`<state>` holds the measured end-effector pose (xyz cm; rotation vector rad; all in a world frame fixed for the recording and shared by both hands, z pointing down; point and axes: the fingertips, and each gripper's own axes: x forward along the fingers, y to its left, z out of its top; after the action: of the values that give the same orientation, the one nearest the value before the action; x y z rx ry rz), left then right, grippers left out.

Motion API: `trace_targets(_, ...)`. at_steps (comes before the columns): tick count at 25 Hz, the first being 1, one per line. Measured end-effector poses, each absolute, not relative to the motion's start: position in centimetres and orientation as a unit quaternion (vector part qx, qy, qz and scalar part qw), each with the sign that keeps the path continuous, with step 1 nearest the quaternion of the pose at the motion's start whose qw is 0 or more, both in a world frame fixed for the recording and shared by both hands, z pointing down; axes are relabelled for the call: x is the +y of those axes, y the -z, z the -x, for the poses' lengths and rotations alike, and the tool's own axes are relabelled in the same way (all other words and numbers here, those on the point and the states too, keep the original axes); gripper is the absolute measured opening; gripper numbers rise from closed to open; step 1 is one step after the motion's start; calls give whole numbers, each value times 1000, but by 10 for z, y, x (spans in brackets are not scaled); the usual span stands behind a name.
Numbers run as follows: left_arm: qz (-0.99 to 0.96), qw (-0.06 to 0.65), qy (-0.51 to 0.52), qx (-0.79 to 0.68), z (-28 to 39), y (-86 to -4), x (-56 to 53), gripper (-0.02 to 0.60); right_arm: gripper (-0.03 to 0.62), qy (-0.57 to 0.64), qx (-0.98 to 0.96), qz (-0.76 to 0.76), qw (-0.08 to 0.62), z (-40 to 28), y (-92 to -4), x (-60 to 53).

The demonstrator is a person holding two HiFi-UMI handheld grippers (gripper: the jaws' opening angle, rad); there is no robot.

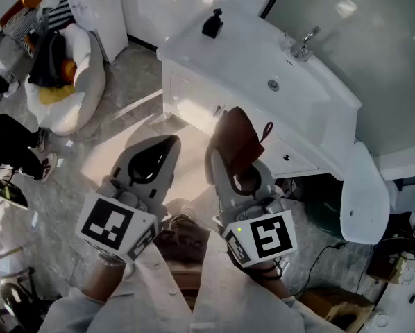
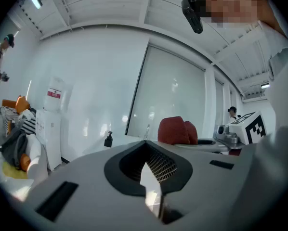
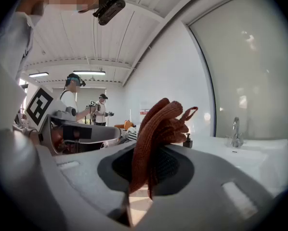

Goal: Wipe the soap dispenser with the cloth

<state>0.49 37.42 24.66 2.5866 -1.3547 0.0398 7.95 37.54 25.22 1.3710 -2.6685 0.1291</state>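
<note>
The black soap dispenser (image 1: 212, 23) stands at the back left of a white vanity top (image 1: 249, 54), well ahead of both grippers. It is small in the left gripper view (image 2: 108, 139) and the right gripper view (image 3: 187, 141). A rust-brown cloth (image 1: 236, 139) sticks up, bunched, from my right gripper (image 1: 230, 157), which is shut on it (image 3: 158, 129). My left gripper (image 1: 167, 144) is held beside it, over the floor, jaws together with nothing between them (image 2: 150, 170). The cloth (image 2: 176, 131) also shows in the left gripper view.
A chrome faucet (image 1: 305, 41) and a basin drain (image 1: 273, 84) lie right of the dispenser. A white beanbag with clothes (image 1: 62, 75) and a white appliance (image 1: 100, 12) stand at the left. A white oval lid (image 1: 363, 193) leans at the right. Two people (image 3: 72, 97) stand far off.
</note>
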Motion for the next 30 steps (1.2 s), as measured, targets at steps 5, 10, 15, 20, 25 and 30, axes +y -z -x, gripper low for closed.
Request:
trace_targets(5,-879,110,-12,-464,-7,-249,370,3,55,-42,-889,-451,70,-81,-255,371)
trace_targets(10,-878,111,-13,-466,-9,-249,370,3,55,-43,-891,-447,68,-82,-255,370)
trace_targets(15,-876,110,-13,-469,-14,-249,367,3,55,-57,-890,-447,64,-89,-257,366)
trace_targets(20,-873,110,-15,-476,-23,-247,366,4,55,-63,-892,-443,61,-101,-257,365)
trace_targets(25,-870,107,-17,-481,-37,-248,369,5,55,-63,-894,-441,57,-117,-260,366)
trace_targets(30,-868,104,-10,-485,-51,-248,374,3,55,-65,-895,-438,60,-134,-266,370)
